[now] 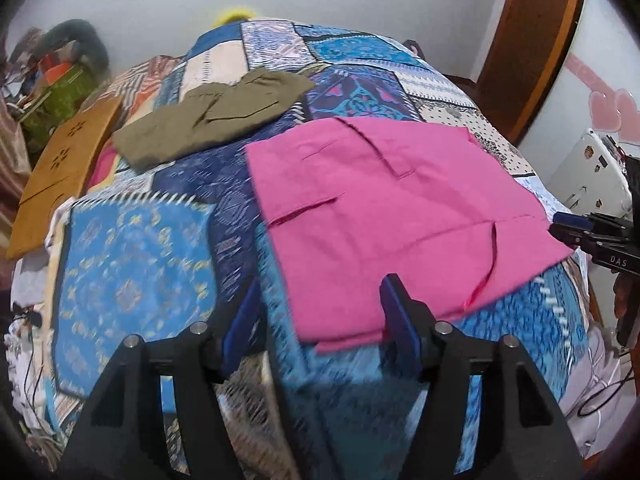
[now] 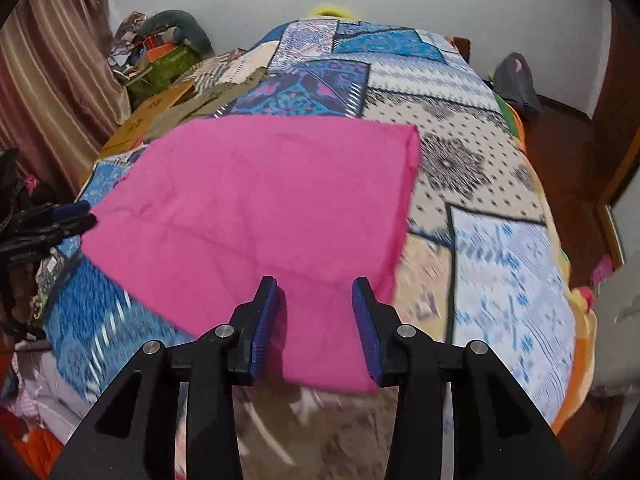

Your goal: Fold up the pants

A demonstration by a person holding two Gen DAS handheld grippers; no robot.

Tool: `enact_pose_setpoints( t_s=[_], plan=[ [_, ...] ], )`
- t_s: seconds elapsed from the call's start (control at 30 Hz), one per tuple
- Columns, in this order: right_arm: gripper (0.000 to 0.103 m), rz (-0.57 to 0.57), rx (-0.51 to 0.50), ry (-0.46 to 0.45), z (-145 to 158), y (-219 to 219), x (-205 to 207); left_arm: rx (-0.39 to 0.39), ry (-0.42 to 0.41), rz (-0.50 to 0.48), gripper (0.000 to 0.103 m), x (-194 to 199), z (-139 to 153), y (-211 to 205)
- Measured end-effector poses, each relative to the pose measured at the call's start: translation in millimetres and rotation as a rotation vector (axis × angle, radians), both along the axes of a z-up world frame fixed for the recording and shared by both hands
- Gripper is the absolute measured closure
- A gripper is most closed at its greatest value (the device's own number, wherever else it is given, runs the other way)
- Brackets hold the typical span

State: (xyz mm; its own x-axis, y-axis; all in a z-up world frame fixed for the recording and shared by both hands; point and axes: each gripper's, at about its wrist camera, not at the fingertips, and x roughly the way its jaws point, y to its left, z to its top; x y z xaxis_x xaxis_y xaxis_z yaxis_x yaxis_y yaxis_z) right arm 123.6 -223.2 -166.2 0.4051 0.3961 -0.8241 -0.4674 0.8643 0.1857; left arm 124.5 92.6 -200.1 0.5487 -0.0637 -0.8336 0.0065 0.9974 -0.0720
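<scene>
Pink pants [image 1: 392,224] lie folded flat on the patchwork bedspread [image 1: 136,264]; they also show in the right wrist view [image 2: 256,216]. My left gripper [image 1: 320,312] is open and empty, its jaws apart over the near left corner of the pants. My right gripper [image 2: 314,320] is open, its jaws straddling the near edge of the pink cloth without closing on it. The right gripper also shows in the left wrist view [image 1: 580,232] at the pants' right edge, and the left gripper shows in the right wrist view [image 2: 68,220] at their left edge.
Olive-green pants [image 1: 212,116] lie folded farther back on the bed. A brown cardboard box [image 1: 60,172] and a clutter pile [image 1: 56,84] sit at the bed's left. A white sewing machine [image 1: 592,172] and wooden door frame [image 1: 532,48] stand right. Cables [image 1: 600,396] hang near the bed's right side.
</scene>
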Motion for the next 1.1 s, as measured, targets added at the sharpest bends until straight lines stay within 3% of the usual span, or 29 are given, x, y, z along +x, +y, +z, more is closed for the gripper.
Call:
enact_pose_setpoints(
  t_s=[0.17, 0.33, 0.47, 0.6, 0.93, 0.97, 1.1],
  plan=[
    [0.067, -0.024, -0.008, -0.04, 16, -10, -6, 0.004, -0.008, 0.054, 0.04, -23, 12, 13],
    [0.065, -0.037, 0.072, -0.107, 43, -5, -8, -0.123, 0.013, 0.085, 0.04, -38, 17, 24],
    [0.06, -0.001, 0.103, -0.154, 54, 14, -15, -0.148, 0.022, 0.082, 0.04, -44, 13, 17],
    [0.06, 0.046, 0.095, -0.149, 48, 34, -19, -0.11, 0.087, 0.076, 0.038, -43, -4, 1],
    [0.06, 0.13, 0.021, -0.078, 20, 59, -21, -0.084, 0.069, 0.059, 0.035, -31, -8, -13],
    [0.06, 0.134, 0.019, -0.069, 17, 60, -21, -0.098, 0.074, 0.062, 0.035, -29, -9, -10],
    [0.055, 0.123, 0.033, -0.058, 12, 59, -23, -0.282, 0.109, 0.095, 0.035, -25, -12, 8]
  ],
)
